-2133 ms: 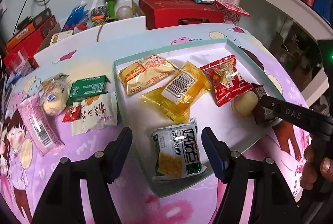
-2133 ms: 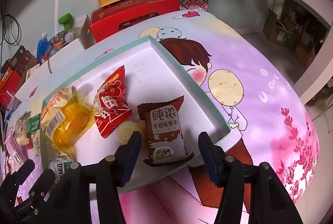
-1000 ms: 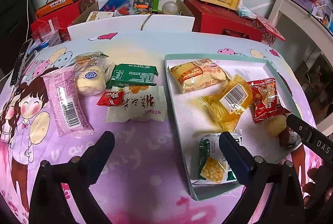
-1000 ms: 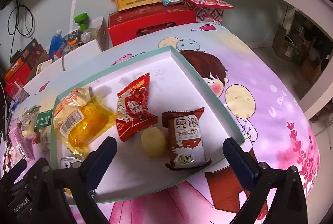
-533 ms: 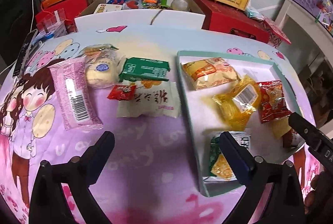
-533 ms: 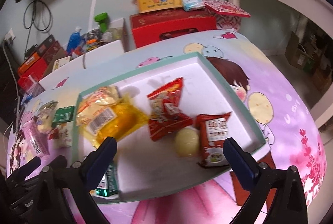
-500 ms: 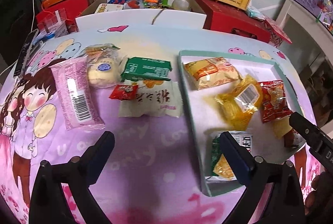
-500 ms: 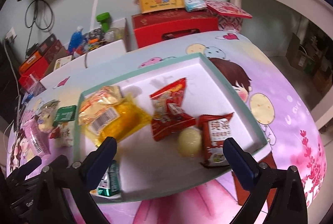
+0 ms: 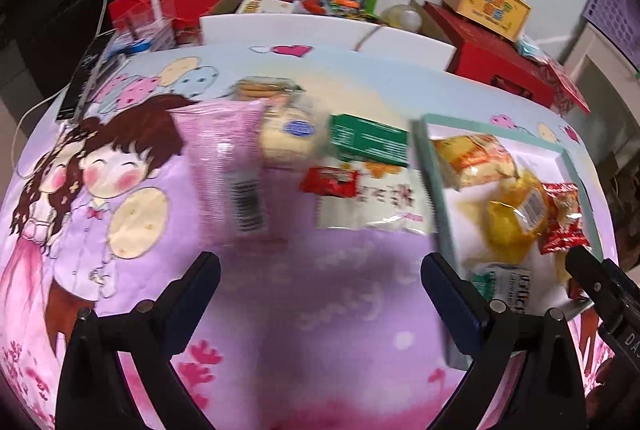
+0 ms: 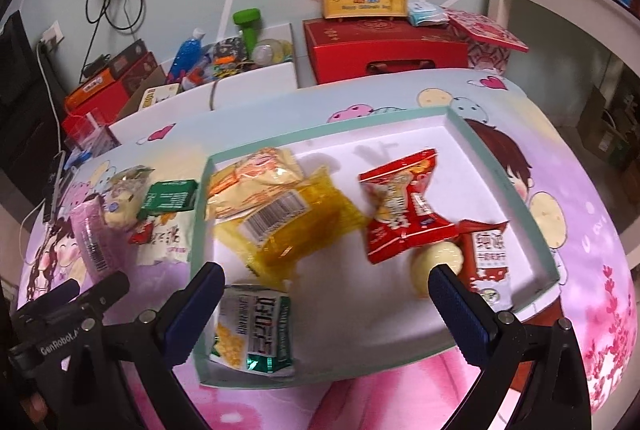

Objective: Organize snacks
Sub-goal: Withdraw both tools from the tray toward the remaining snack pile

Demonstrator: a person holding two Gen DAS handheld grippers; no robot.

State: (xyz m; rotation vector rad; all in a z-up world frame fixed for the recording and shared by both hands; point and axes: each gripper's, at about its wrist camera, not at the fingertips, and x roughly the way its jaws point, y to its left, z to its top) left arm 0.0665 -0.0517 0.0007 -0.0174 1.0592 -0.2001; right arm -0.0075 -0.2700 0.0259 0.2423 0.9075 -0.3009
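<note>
Snacks split in two groups: six already in the teal-rimmed tray (image 9: 424, 158), five loose on the worktop (image 9: 320, 302) beside it.

Left wrist view: left claw (image 9: 320, 282) spread wide, nothing between the fingers, hovering over bare cartoon cloth. Loose group sits at 11–1 o'clock from it: pink packet (image 9: 230, 174) at 11, round bun (image 9: 288, 138) and green packet (image 9: 368, 140) at 12, small red packet (image 9: 330, 180) lying on the edge of the white packet (image 9: 374, 202) at 12–1. White packet's right edge lies just beside the tray's left wall. Frame is motion-blurred, so fine contact is hard to call. My read: claw is wide and pointed at this group because these are what's left to move. Right claw's fingertip pokes in at 3–4 o'clock.

Right wrist view: right claw (image 10: 326, 280) also spread wide, empty, over the near half of the tray. Inside: orange-cream packet (image 10: 256, 170) at 11, yellow packet (image 10: 288, 222) overlapping it at 12, red packet (image 10: 404, 210) at 1, pale round snack (image 10: 438, 262) touching the brown biscuit packet (image 10: 486, 258) at 2–3, green-white packet (image 10: 252, 330) at 8 against the near-left corner. Far right of the tray is bare, so that looks like the spot for the next drops.
</note>
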